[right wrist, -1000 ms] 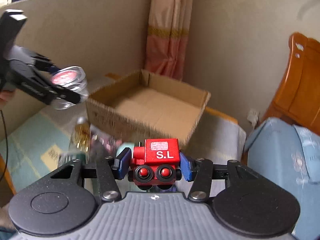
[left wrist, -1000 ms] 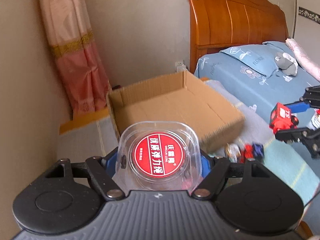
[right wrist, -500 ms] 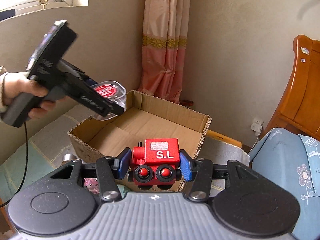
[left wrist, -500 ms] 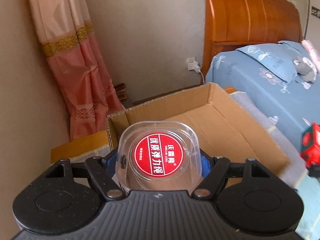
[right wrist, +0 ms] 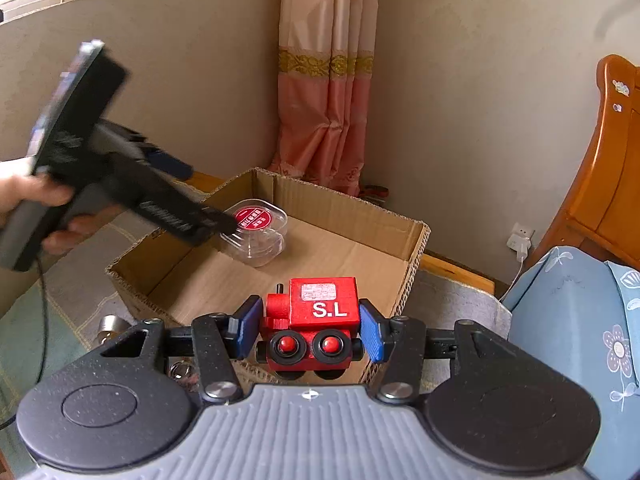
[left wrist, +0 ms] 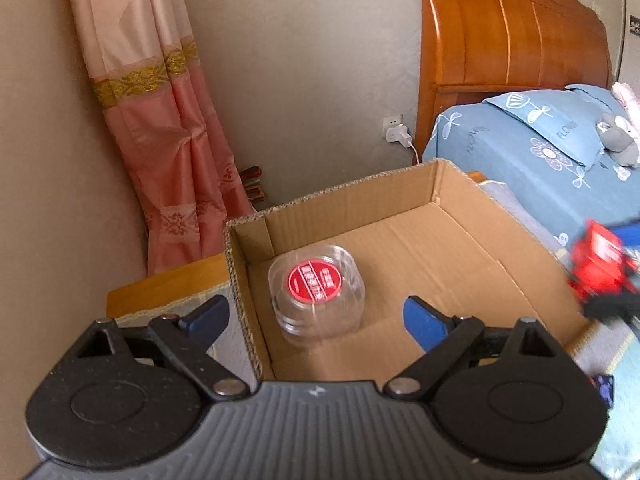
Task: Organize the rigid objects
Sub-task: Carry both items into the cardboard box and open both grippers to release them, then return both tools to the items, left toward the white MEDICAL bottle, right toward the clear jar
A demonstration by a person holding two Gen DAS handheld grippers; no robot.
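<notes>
A clear plastic tub with a red round label [left wrist: 316, 294] lies blurred inside the cardboard box [left wrist: 436, 184], near its left wall. My left gripper [left wrist: 316, 318] hangs above it with its jaws opening, its blue pads well apart from the tub. In the right wrist view the same tub [right wrist: 258, 230] shows in the box [right wrist: 416, 248], just past the left gripper's fingertips [right wrist: 212, 220]. My right gripper [right wrist: 308, 328] is shut on a red toy train marked S.L [right wrist: 316, 320], held over the box's near edge. That train [left wrist: 600, 264] appears blurred at the left view's right edge.
The box rests on a quilted cover next to a blue-sheeted bed [left wrist: 532, 152] with a wooden headboard [left wrist: 512, 40]. A pink curtain [left wrist: 160, 128] hangs in the corner, with a wall socket and charger [left wrist: 396, 134] beside it. Small metal items [right wrist: 110, 326] lie left of the box.
The left gripper carried the tub over the box, then let it go; the tub now lies in the box. The right gripper brought the red train closer to the box.
</notes>
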